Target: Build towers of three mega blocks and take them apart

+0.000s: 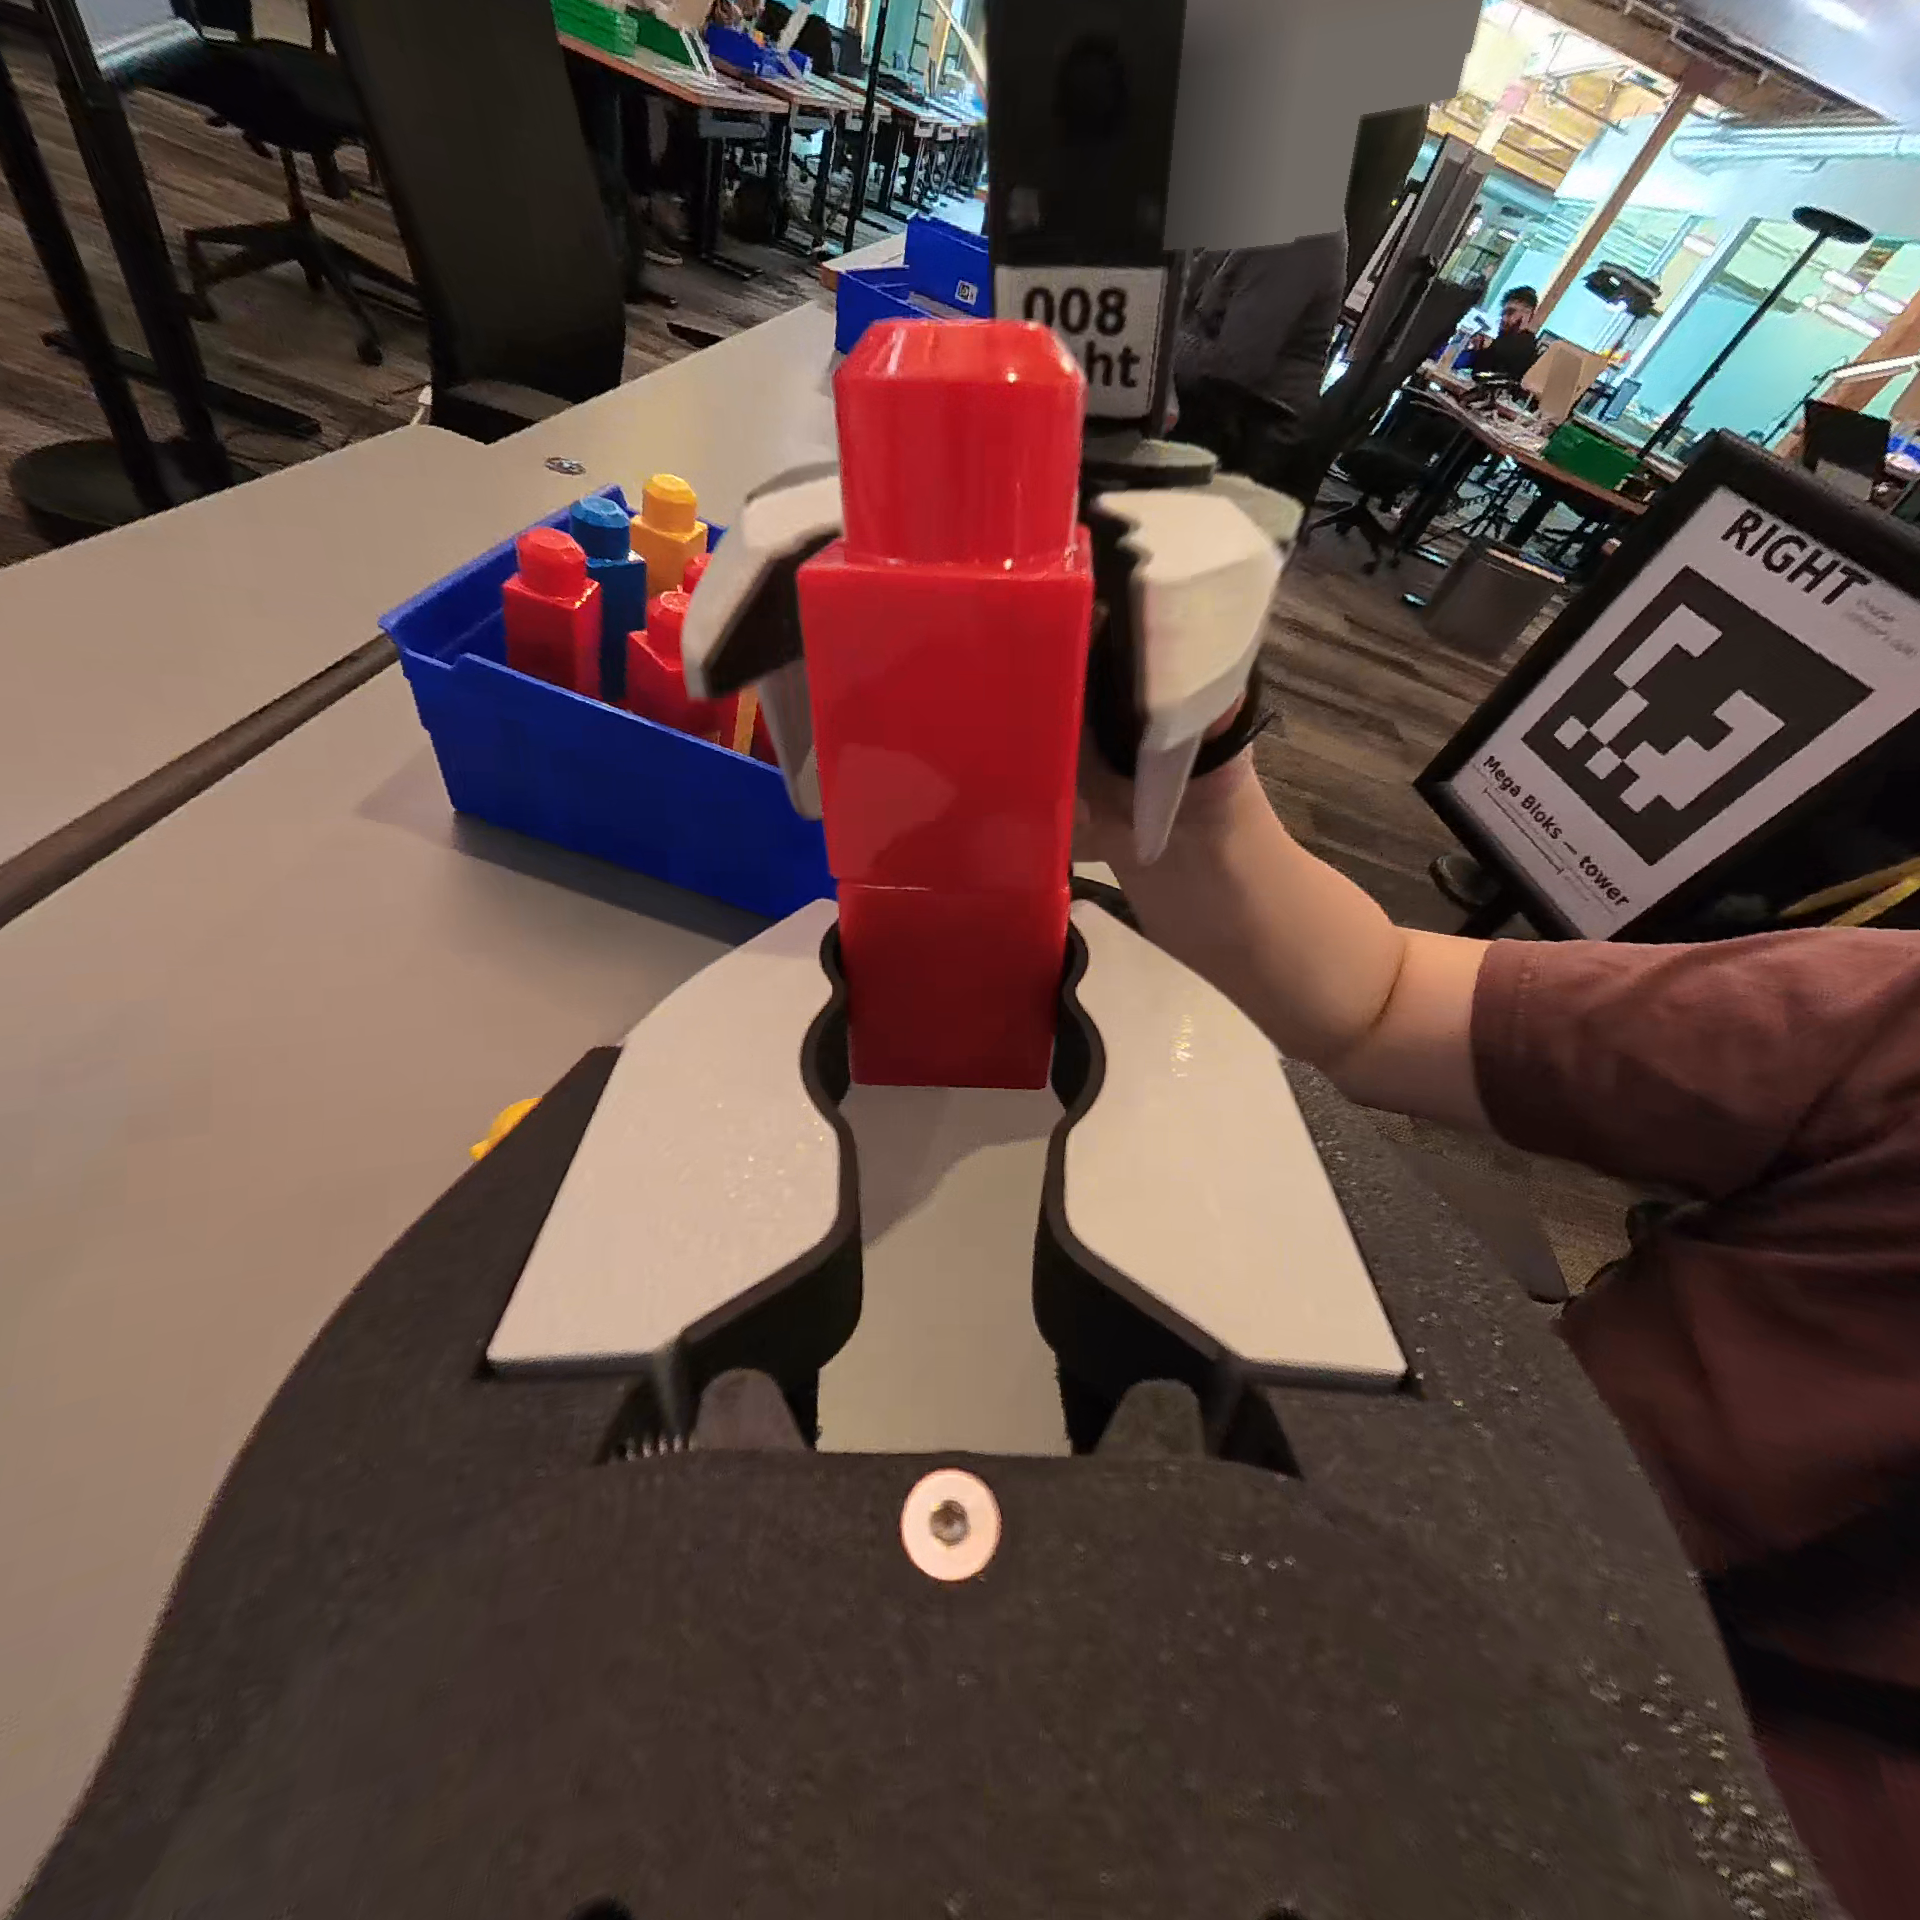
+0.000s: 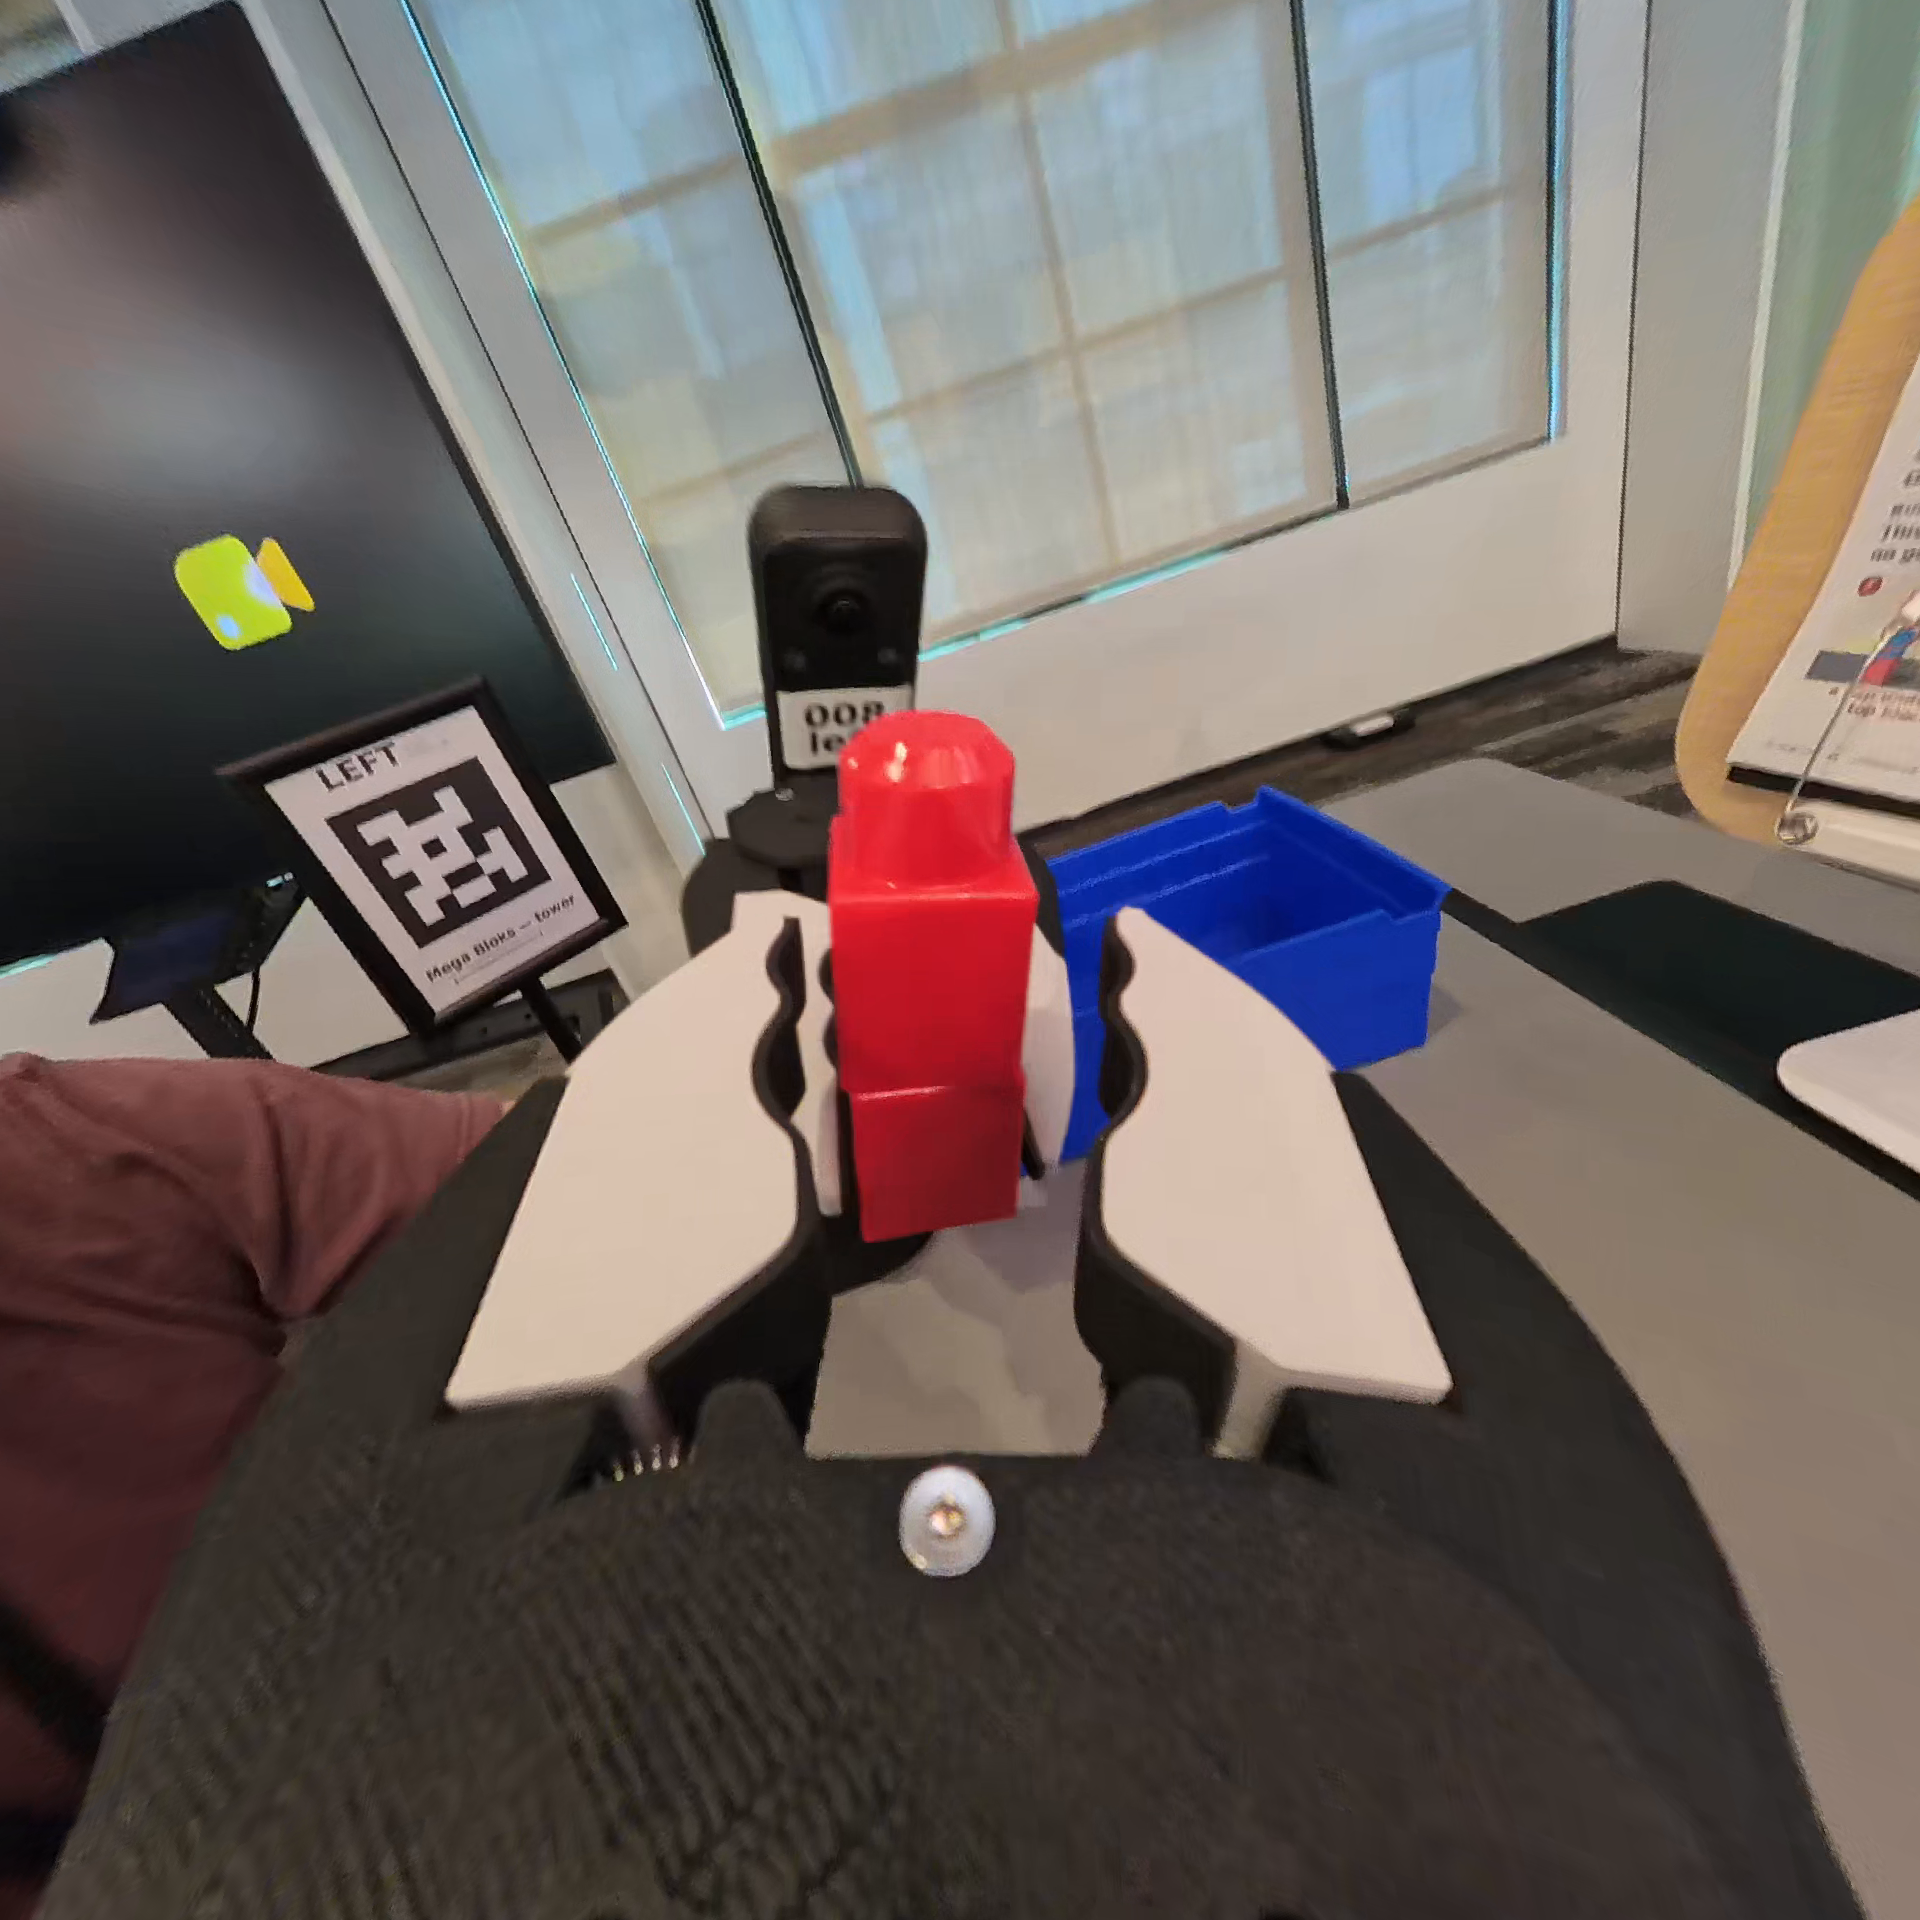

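Two red blocks [image 1: 951, 790] are stacked upright; the lower one is clamped between the pads of the left gripper [image 1: 951, 997] above the grey table [image 1: 260, 1039]. The right gripper [image 2: 956, 1029] is spread wide around the upper block, its pads clear of it. Printed labels are borne by both cameras, and patterned signs [image 2: 436, 862] with lettering stand nearby. Loose blocks are kept in a blue bin [image 1: 582, 758].

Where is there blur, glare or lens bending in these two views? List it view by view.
Left wrist view: the right gripper behind the red block stack is motion-smeared; a soft sheen lies on the upper block; the framed marker sign leans with wide-angle bending. Right wrist view: small highlights on the top stud, window frames bow, and the edges go soft.
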